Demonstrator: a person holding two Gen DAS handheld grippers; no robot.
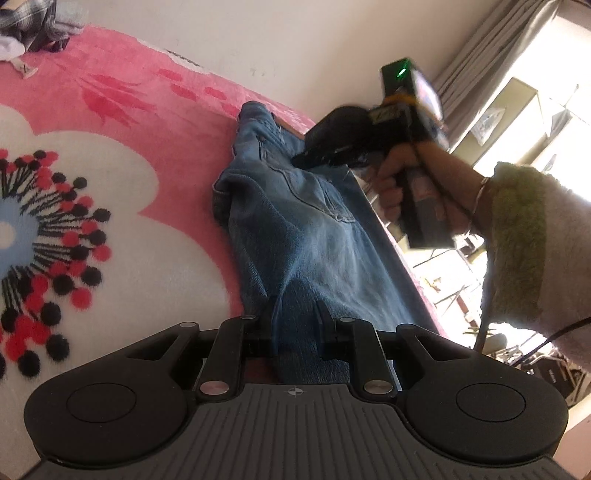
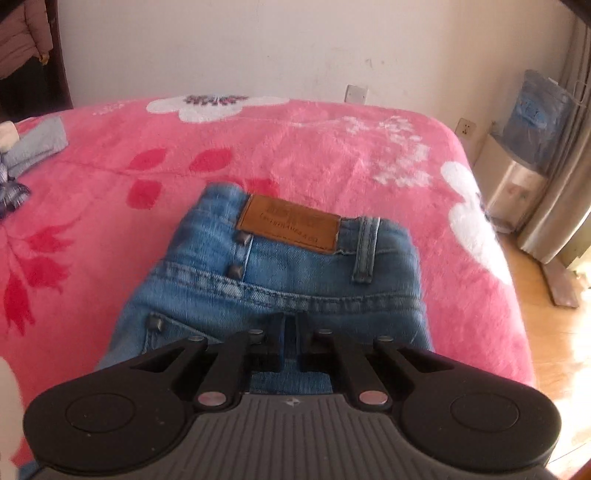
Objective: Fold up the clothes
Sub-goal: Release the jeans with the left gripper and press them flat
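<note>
One pair of jeans (image 2: 280,280), two grippers, one bed. Jeans lie near the edge of a pink blanket (image 2: 314,147) with white flower print.

Left gripper (image 1: 297,321): jaws part-closed, pinching a bunched fold of denim at the leg end. Right gripper (image 2: 290,328): jaws pressed nearly together over the denim just below the waistband seam; can't tell if any cloth is caught between them.

On the jeans, right view: one brown leather patch (image 2: 290,230), one belt loop (image 2: 365,249), three studs visible.

Room: white wall (image 2: 258,48), wood floor (image 2: 550,332), grey curtain (image 2: 569,206).

Right view only: water dispenser (image 2: 517,184) with blue bottle, two wall sockets, waistband detail, folded light-blue garment (image 2: 40,144) at left edge.

Left view only: right gripper from outside, hand (image 1: 399,184) on its handle, fuzzy white-green sleeve (image 1: 532,251), green LED lit, large flower print with red and black dots, dark clothes pile (image 1: 33,22) top left, bright window.
</note>
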